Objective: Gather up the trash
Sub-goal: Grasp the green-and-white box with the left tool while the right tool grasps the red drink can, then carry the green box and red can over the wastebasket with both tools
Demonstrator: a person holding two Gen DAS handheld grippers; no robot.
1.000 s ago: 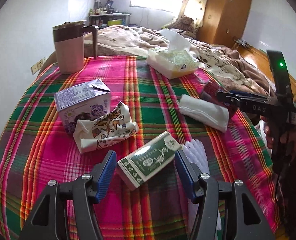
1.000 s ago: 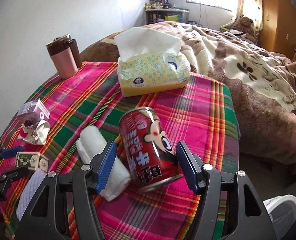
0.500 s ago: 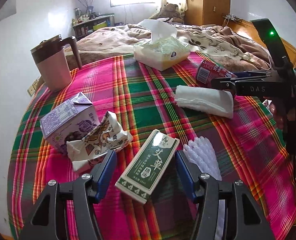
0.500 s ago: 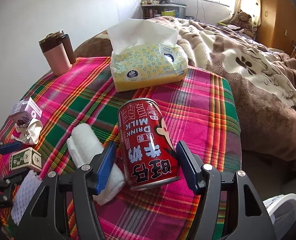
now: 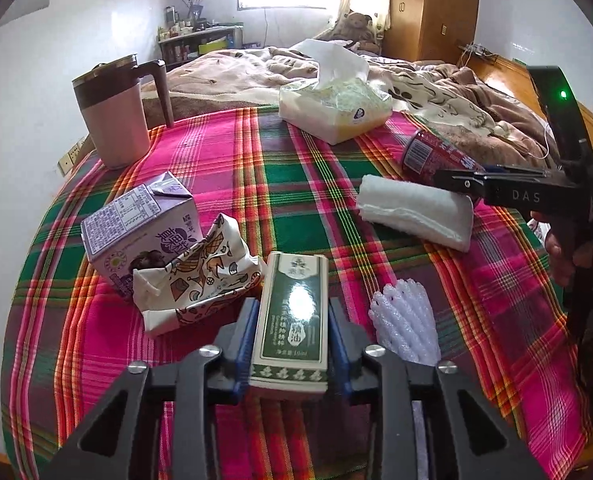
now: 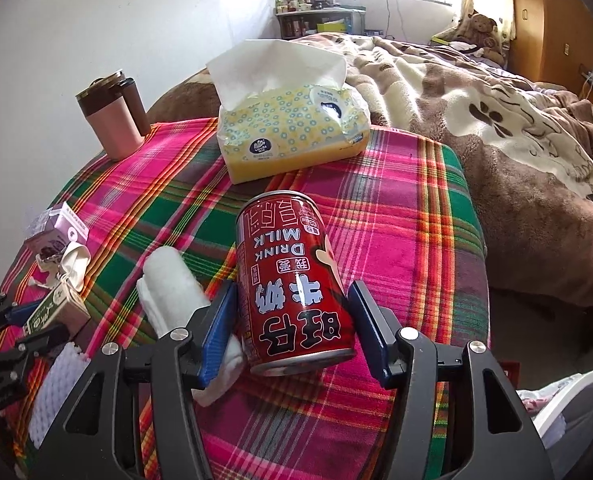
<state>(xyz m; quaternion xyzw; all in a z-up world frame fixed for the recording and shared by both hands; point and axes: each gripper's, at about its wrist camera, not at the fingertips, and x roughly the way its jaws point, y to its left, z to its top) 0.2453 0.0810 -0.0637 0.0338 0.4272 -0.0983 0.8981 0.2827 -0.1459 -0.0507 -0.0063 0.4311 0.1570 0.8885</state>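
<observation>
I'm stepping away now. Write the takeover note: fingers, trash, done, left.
Left gripper: closing, fingers against the green box.
Right gripper: closing around the lying red milk can; right finger not yet touching.
On the plaid cloth: purple carton, crumpled wrapper, foam net, white towel.
Done: nothing collected.
Left: lift both, then the rest. No bin in view.

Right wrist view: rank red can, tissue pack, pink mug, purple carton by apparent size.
1. tissue pack and red can: look alike; the can sits nearest the lens, so no ranking.
2. pink mug.
3. purple carton, smallest, partly hidden at the frame edge.
</observation>
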